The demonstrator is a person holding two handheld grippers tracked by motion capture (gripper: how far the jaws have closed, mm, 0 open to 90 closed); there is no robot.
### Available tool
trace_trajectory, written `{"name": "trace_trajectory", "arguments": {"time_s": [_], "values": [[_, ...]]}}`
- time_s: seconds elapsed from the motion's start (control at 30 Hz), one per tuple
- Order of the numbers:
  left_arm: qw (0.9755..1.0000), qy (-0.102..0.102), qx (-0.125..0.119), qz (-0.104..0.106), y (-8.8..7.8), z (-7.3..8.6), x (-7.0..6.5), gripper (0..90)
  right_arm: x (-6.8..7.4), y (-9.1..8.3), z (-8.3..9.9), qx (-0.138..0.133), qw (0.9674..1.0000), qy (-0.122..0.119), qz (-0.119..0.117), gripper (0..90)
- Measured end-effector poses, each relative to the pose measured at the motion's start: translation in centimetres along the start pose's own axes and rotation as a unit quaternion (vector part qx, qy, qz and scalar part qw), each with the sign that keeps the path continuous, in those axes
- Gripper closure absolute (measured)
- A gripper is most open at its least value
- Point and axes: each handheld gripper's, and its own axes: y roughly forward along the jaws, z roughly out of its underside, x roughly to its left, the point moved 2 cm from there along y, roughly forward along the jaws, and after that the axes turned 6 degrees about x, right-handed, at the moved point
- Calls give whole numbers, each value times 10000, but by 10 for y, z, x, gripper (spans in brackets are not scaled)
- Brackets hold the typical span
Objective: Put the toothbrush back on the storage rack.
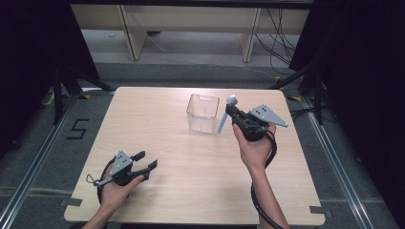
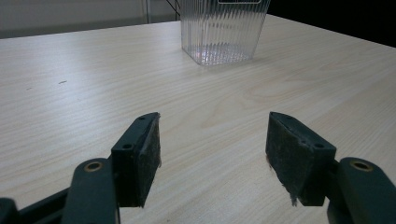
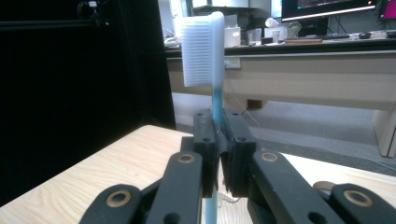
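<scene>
A: Where's the toothbrush (image 1: 224,118) right now?

B: Just right of the clear cup (image 1: 202,113), off the table (image 1: 157,119), head up and handle hanging down. The right gripper (image 1: 232,113) has its jaws closed tight on the neck, a little below the bristles; you can see that plainly in the right gripper view (image 3: 215,116).

A: Will it hold there?

B: I'd judge so. It looks light and stiff, smooth plastic, so it may swivel in the pads if the handle bumps the cup's rim. A grip nearer the middle of the handle would steady it more, though the neck leaves the long end free to drop in.

A: And the cup?

B: Thin ribbed plastic, likely light and easy to tip.

A: The other hand?

B: The left gripper (image 2: 212,154) sits well short of the cup, jaws wide apart, holding nothing.
</scene>
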Motion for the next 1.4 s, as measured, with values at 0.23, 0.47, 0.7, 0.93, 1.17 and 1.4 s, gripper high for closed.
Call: {"name": "trace_trajectory", "arguments": {"time_s": [0.23, 0.47, 0.7, 0.93, 1.17, 1.4], "values": [[10000, -17, 14, 8, 1, 0, -1, 347, 0, 6, -8, -146, 9999, -62, 68, 856], [10000, -30, 21, 19, 0, 0, -1, 345, -1, 14, -14, -217, 9995, -164, 141, 855], [10000, -42, -26, 72, 2, 0, -2, 343, 1, 21, -22, -323, 9990, -231, 196, 855], [9999, -71, -19, 93, 2, 0, -2, 341, 2, 29, -25, -371, 9990, -187, 144, 855], [9999, -90, -6, 93, 2, 0, -2, 341, 0, 34, -26, -424, 9988, -152, 184, 855], [9999, -84, 50, 61, 1, 0, -2, 341, -1, 38, -31, -515, 9982, -179, 239, 855]]}}
